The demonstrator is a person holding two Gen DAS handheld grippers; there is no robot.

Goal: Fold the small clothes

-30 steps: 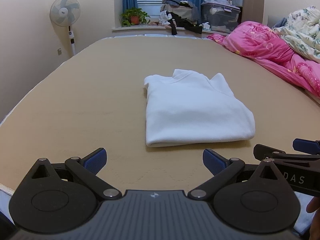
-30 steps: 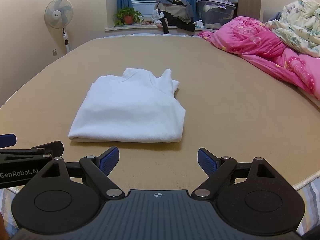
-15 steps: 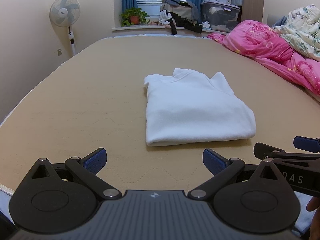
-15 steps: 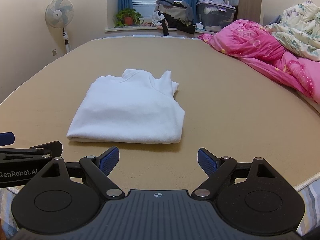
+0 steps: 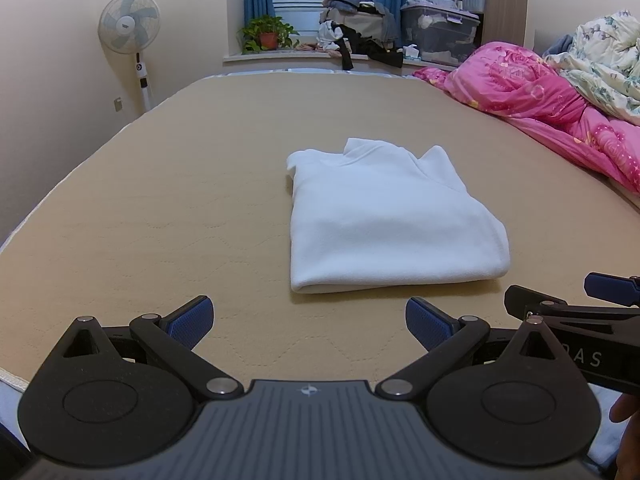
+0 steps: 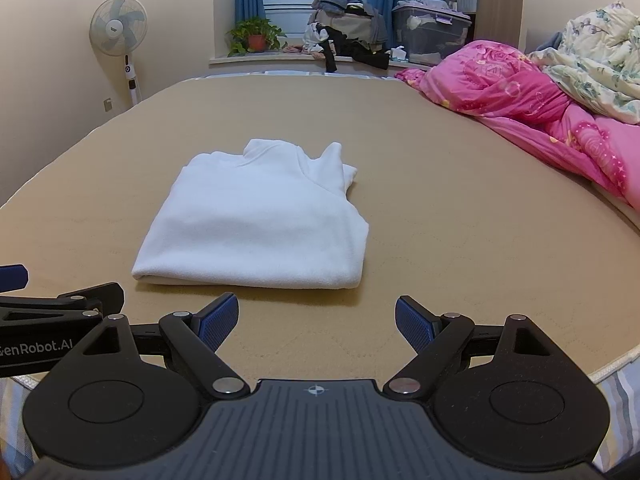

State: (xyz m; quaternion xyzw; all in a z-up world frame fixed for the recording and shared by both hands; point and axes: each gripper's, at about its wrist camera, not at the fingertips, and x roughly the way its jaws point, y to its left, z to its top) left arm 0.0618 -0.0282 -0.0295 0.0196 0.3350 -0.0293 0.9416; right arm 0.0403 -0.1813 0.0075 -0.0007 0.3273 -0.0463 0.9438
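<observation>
Both grippers hover side by side, level and pointed forward, just short of the folded white garment (image 5: 390, 216) on the tan mattress (image 5: 160, 200) — left gripper (image 5: 308, 320) and right gripper (image 6: 316, 318) both spread wide, holding nothing.

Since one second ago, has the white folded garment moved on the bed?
No. The white folded garment lies at the same place on the tan mattress, equally far from the pink quilt; the small shift in the right wrist view is camera motion.
</observation>
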